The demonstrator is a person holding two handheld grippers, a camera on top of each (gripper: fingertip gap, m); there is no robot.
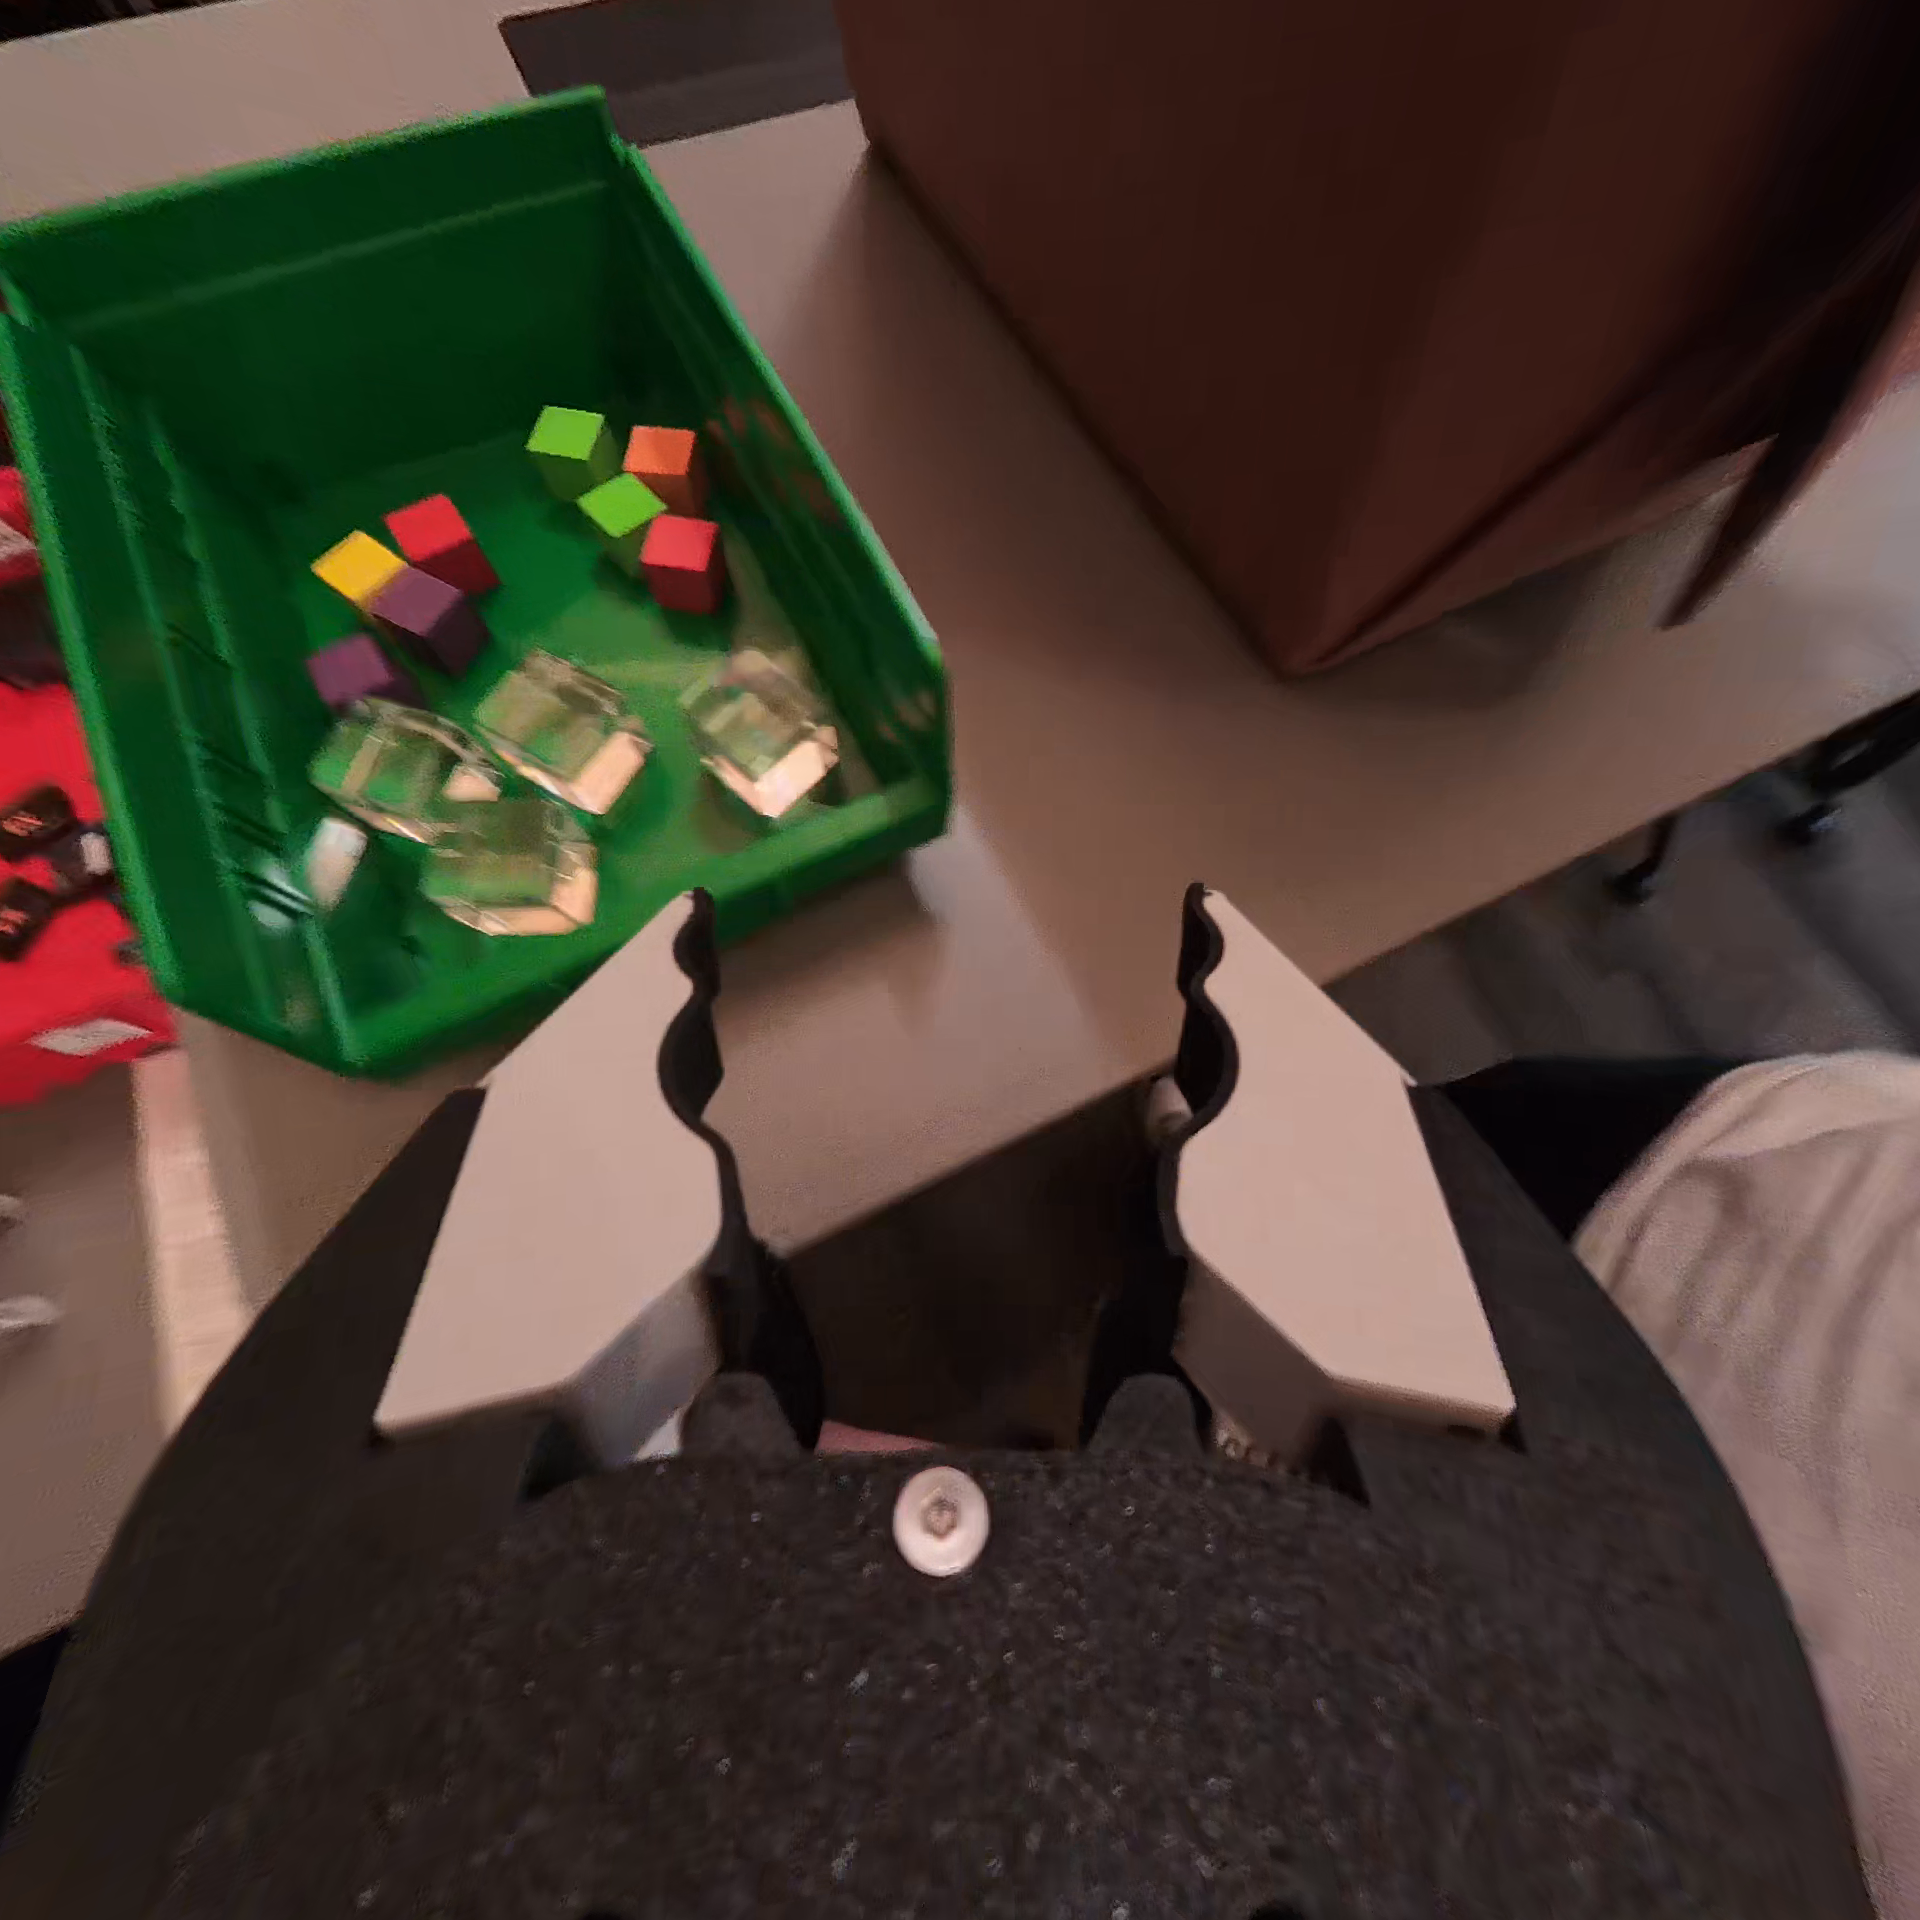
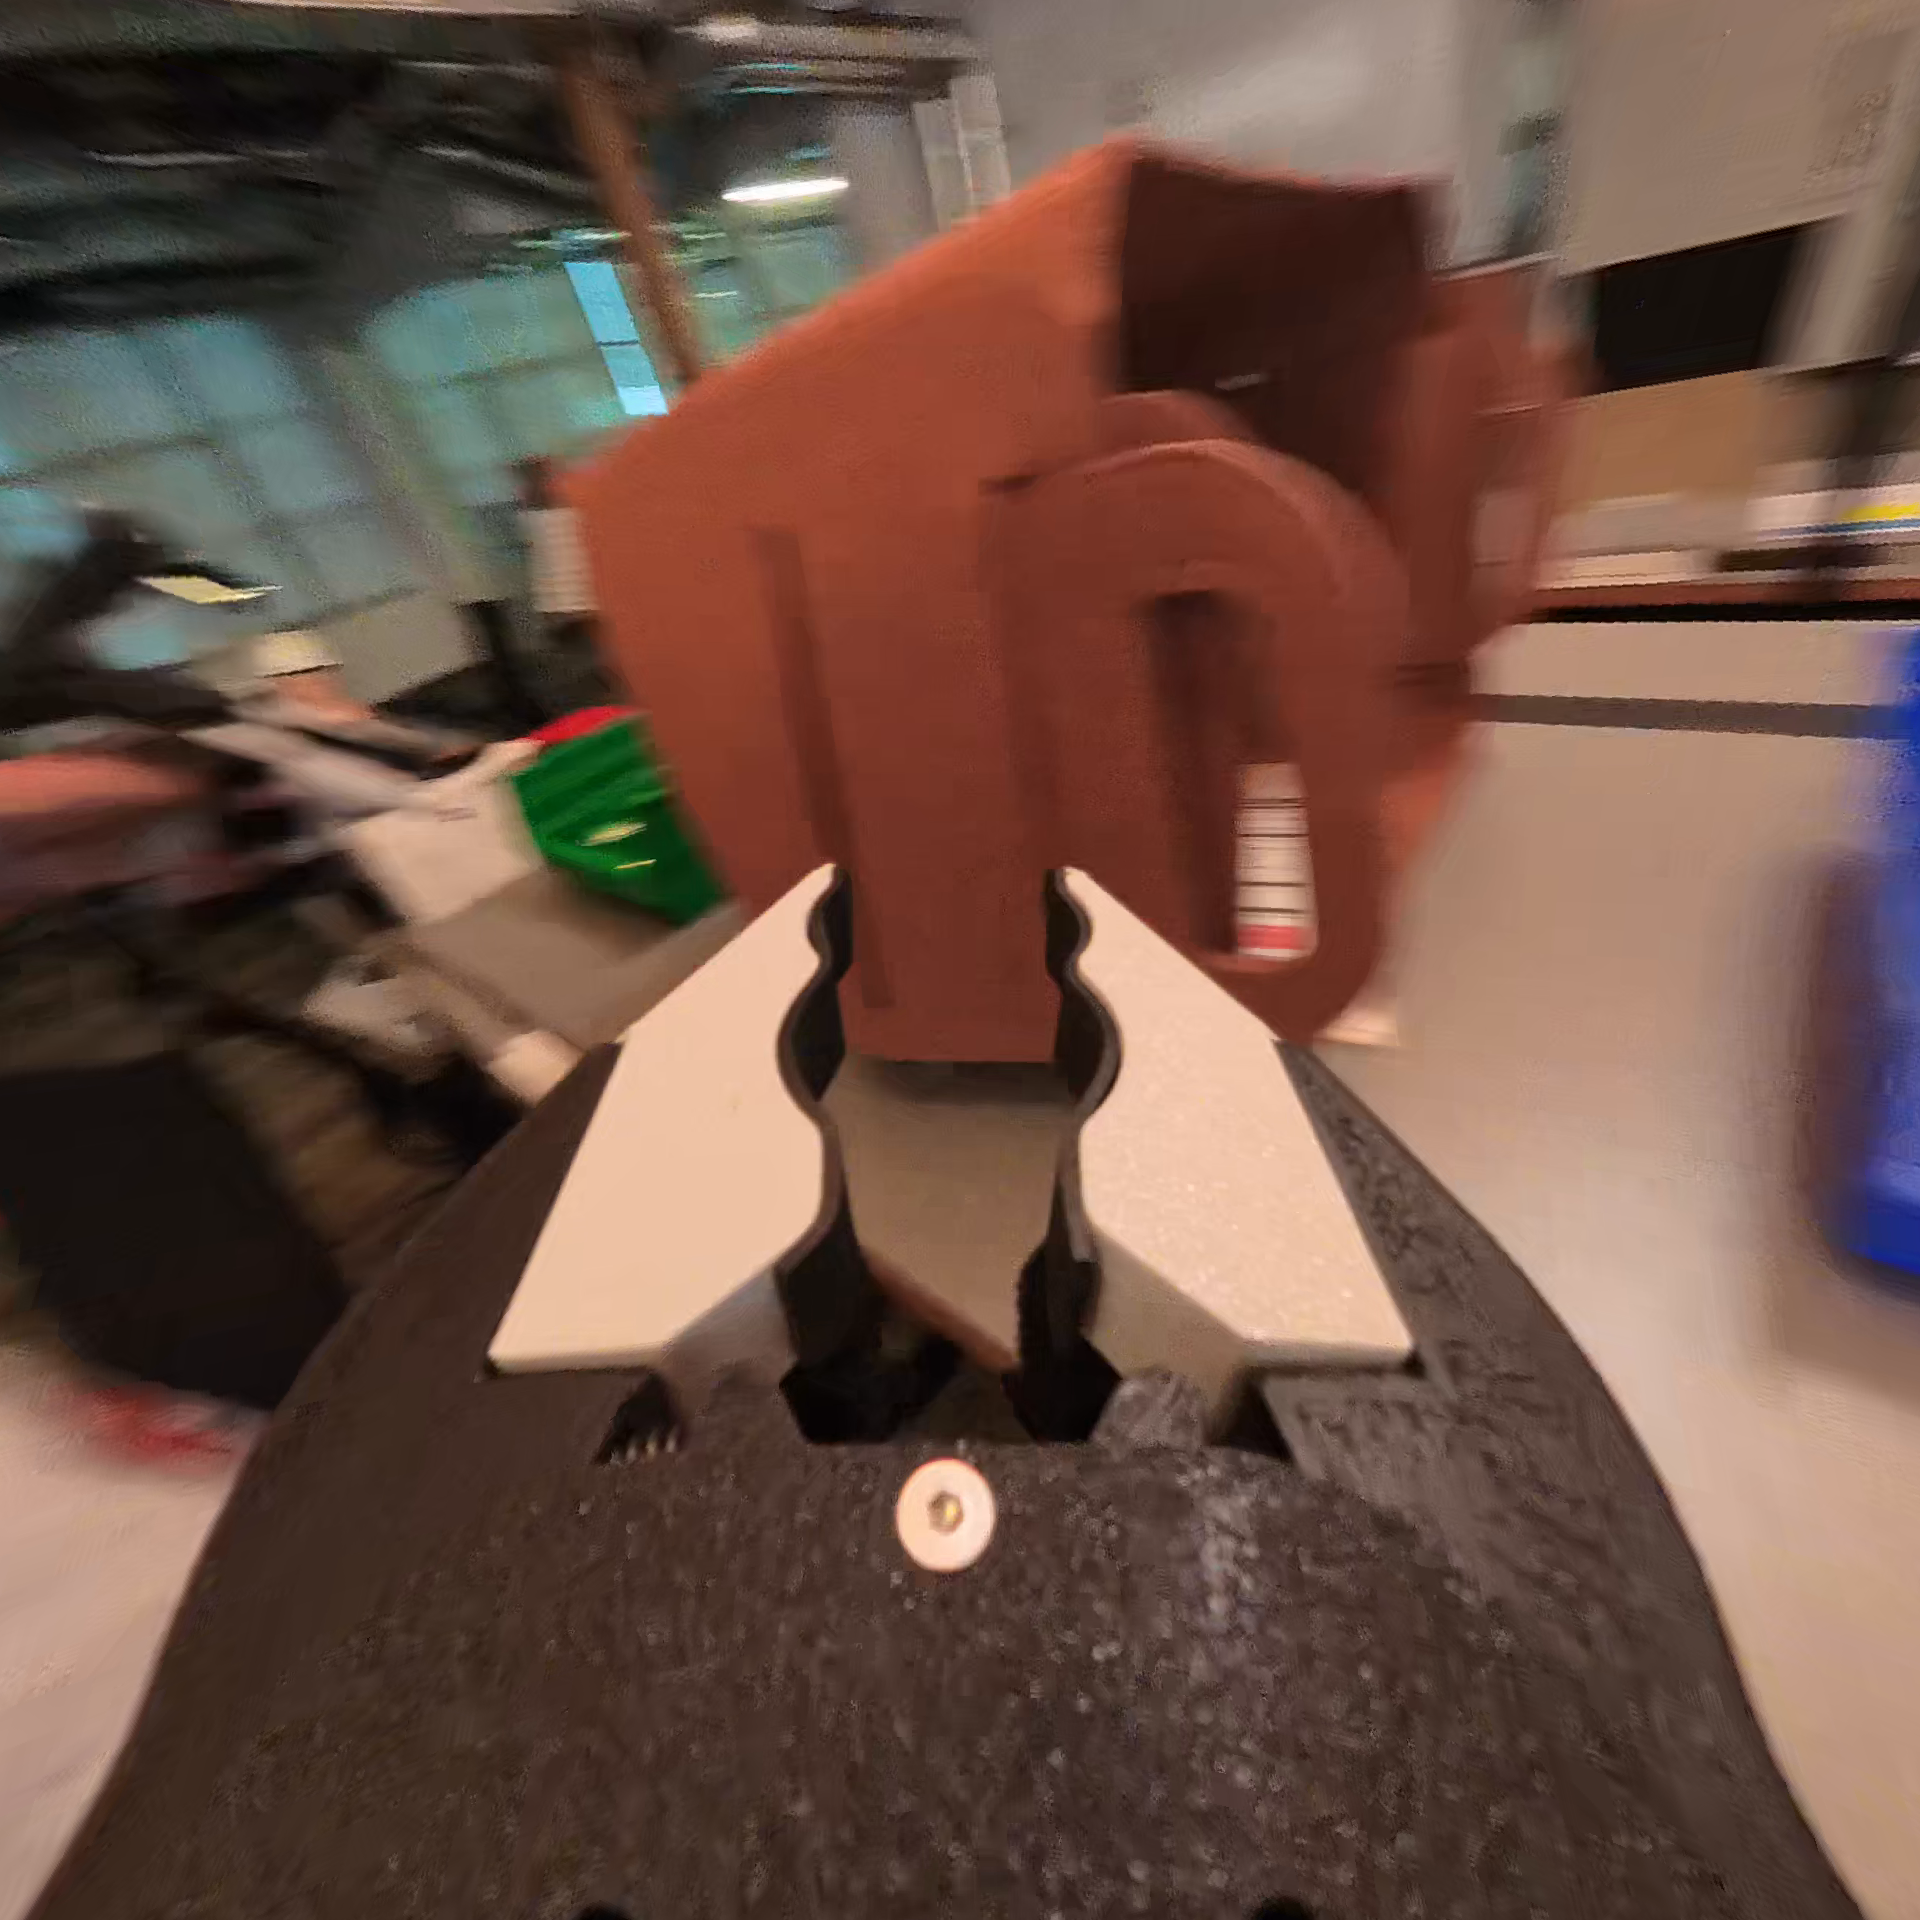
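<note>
Dim, warm indoor light; the right wrist view is heavily motion-blurred, the left only slightly soft.

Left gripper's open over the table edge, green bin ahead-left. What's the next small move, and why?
Probably ease the left gripper forward and to its left, over the green bin. Its jaws are open and empty above bare table, just short of the bin's near corner. The clear blocks lie nearest that corner, the colored cubes farther back. The right gripper faces the brown cardboard box, its view blurred.

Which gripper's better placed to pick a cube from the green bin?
Left, probably. The left gripper is open, empty, beside the green bin with cubes in plain view. The right gripper faces the cardboard box.
</note>
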